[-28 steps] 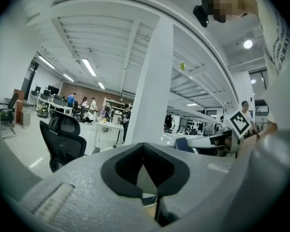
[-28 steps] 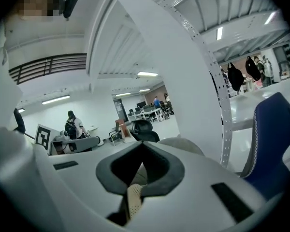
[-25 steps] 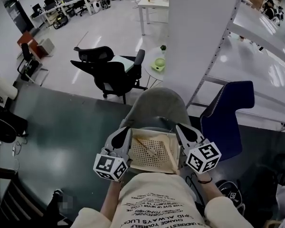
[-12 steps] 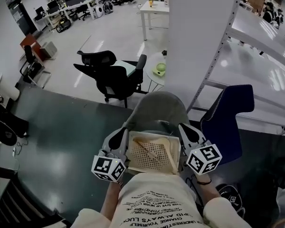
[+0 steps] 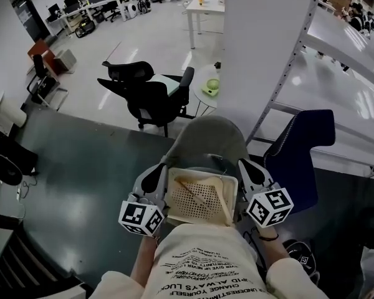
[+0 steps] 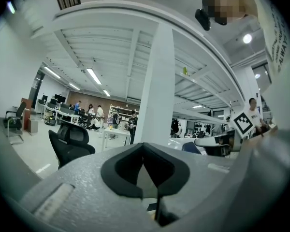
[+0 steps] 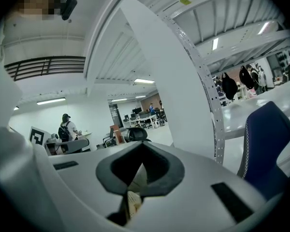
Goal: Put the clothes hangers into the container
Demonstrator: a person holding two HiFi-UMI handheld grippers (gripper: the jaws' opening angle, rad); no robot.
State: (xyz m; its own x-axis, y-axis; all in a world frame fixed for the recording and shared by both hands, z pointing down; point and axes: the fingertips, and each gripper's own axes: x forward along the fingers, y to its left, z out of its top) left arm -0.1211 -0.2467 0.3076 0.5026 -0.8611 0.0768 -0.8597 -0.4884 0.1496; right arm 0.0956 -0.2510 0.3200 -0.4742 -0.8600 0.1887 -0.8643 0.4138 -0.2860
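Note:
A cream perforated basket [image 5: 202,175] is carried at waist height between both grippers. Wooden clothes hangers [image 5: 193,192] lie inside it, one long piece along its right wall. My left gripper [image 5: 152,179] is shut on the basket's left rim. On the opposite side, my right gripper [image 5: 249,173] is shut on the right rim. In the right gripper view the cream rim [image 7: 132,200] shows pinched in the closed jaws of the right gripper [image 7: 140,174]. The left gripper [image 6: 145,178] shows closed jaws with only a thin slit in its own view.
A grey rounded seat [image 5: 207,139] is just ahead under the basket. A blue chair [image 5: 299,147] stands to the right, a black office chair [image 5: 151,98] further ahead. A white column [image 5: 262,42] and a metal rack [image 5: 340,52] rise at right. Dark flooring [image 5: 81,179] lies at left.
The basket stays gripped on both sides. The view has drifted slightly, with the black chair and floor shifting a little; the grippers hold almost the same place.

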